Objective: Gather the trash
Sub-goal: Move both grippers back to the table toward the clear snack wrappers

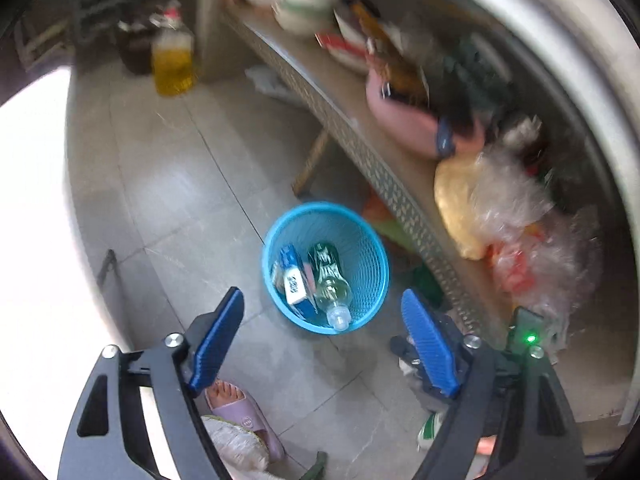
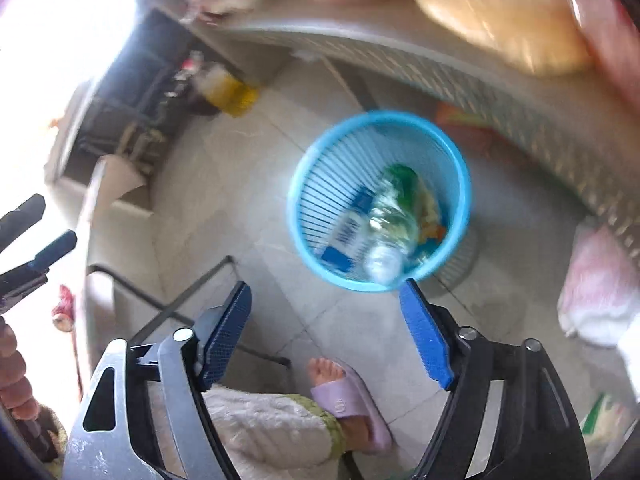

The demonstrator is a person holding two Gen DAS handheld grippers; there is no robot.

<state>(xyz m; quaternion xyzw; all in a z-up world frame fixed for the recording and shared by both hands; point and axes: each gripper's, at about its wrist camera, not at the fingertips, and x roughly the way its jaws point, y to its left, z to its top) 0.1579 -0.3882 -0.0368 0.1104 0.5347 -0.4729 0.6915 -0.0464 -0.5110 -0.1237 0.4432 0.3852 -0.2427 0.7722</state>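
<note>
A blue mesh waste basket point(image 1: 362, 240) stands on the tiled floor beside a low table; it also shows in the right wrist view point(image 2: 316, 184). Inside it lie a clear plastic bottle point(image 1: 330, 284) point(image 2: 390, 226) with a green label and a blue-and-white carton point(image 1: 294, 282) point(image 2: 348, 234). My left gripper point(image 1: 322, 304) is open and empty, held above and in front of the basket. My right gripper point(image 2: 326, 294) is open and empty, above the basket's near rim. The left gripper's fingers point(image 2: 54, 250) show at the left edge of the right wrist view.
The table point(image 1: 360, 140) carries bowls, plastic bags point(image 1: 516, 216), packets and a pink item. A yellow oil jug point(image 1: 172, 64) stands on the floor at the back. The person's foot in a lilac slipper point(image 2: 348, 400) is close below. A dark metal rack point(image 2: 132, 92) stands at the left.
</note>
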